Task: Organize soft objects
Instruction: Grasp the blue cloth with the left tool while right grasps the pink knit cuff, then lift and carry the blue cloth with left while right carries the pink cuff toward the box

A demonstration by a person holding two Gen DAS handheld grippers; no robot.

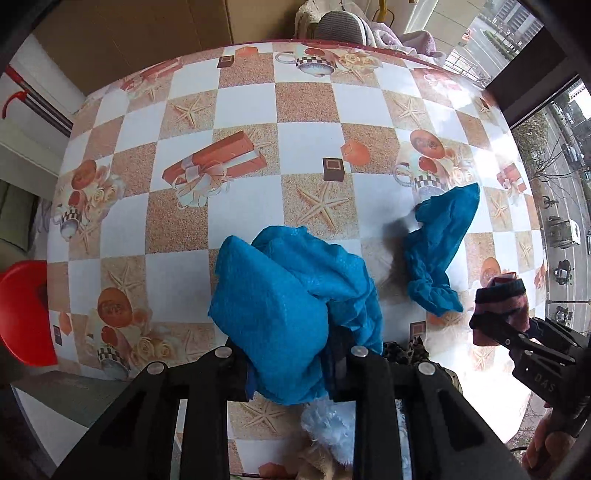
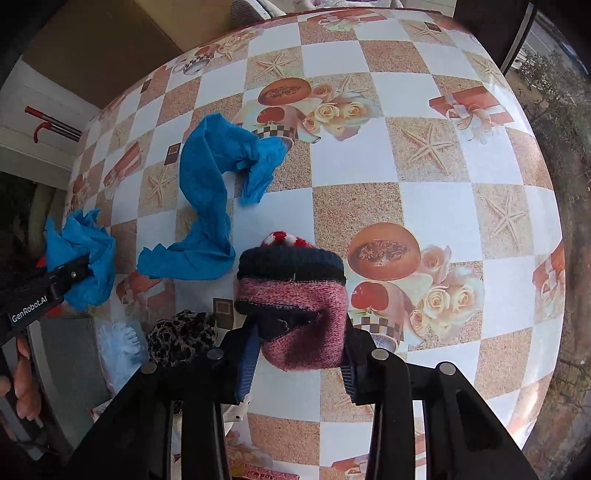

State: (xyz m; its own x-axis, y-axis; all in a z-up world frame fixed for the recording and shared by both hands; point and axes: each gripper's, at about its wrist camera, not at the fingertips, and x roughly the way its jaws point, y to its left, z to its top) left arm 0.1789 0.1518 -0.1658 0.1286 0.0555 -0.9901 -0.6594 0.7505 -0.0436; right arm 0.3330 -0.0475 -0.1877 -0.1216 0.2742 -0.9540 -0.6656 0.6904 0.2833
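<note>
The round tabletop (image 1: 243,107) wears a glossy oilcloth checked in white and sandy-brown squares, printed with starfish, roses, teacups and ribboned gift boxes. Behind it stand tan cardboard panels (image 1: 122,40); a big window (image 1: 554,155) on the right side of the left wrist view looks down on a street with cars. A red plastic stool (image 1: 22,314) sits beside the tabletop at the left edge of that view, and a heap of pale towels and a grey slipper-like thing (image 1: 338,24) lies past the far rim. No container shows in either view.

The left hand-held gripper (image 1: 291,354) points down and is clamped on a crumpled bright blue thin fabric piece (image 1: 280,295), bunched between its jaws and raised above the oilcloth. A second blue fabric strip, long and twisted (image 2: 207,192), lies loose on the tabletop between the 2 grippers. The right hand-held gripper (image 2: 299,354) grasps a knitted pink-and-dark-navy woollen hat with a red-and-white pompom (image 2: 295,295), its jaws pressing both sides of the knit. Near the front edge rest a leopard-print fabric piece (image 2: 181,336) and a fluffy pale-blue plush item (image 2: 118,347), just beside each other. Bare fingers (image 2: 22,384) wrap the left handle.
</note>
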